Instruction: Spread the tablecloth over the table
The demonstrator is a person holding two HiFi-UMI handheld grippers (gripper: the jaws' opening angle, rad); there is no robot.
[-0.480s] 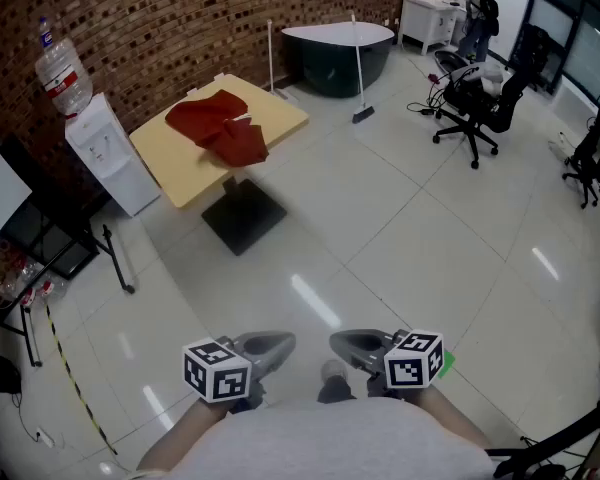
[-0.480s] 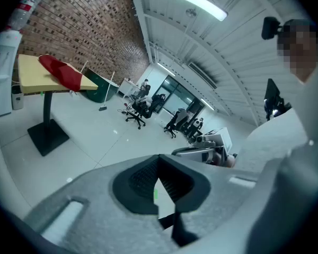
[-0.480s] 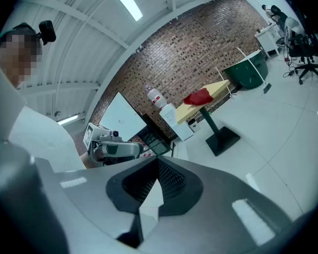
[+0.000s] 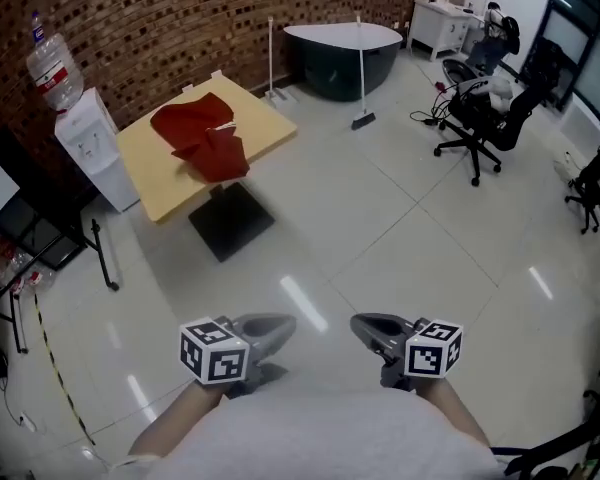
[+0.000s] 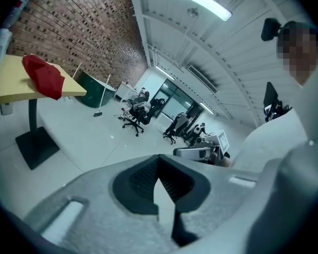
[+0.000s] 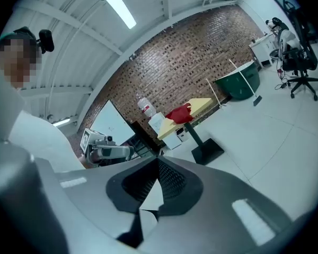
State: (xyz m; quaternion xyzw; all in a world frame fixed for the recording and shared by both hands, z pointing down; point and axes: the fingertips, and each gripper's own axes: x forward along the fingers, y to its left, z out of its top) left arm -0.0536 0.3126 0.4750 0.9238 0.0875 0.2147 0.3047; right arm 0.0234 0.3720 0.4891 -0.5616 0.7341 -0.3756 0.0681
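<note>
**Cloth in a heap, both tongs empty, and open floor between them**

The red tablecloth (image 4: 202,136) lies crumpled in a heap on the yellow table (image 4: 155,190) at the far left of the room. It sits close to the brick wall (image 4: 180,18), just right of the water dispenser (image 4: 92,146). The cloth covers only part of the top, and bare yellow shows round it, widest on the near-left side. One lobe seems to reach the near-right edge.

The person stands well apart from all that, on the near side of the pale tiled floor (image 4: 400,228). The left tongs (image 4: 280,322) and the right tongs (image 4: 362,324) are held low in front of the body, side by side, noses tipped a little downward. Each pair is pressed together tip to tip with nothing between them. That makes sense to me — there is nothing within reach to grip, so they ride shut as a carrying posture.

I'd judge the spreading has not begun. What remains is getting to the table, parting the tongs and finding an edge or corner in that bundle. The folds hide where the hems are, so the first pinch may catch a double layer. The table stands on a single post and a black base plate (image 4: 230,223) — a hard one-sided tug could drag the cloth off rather than open it.
</note>
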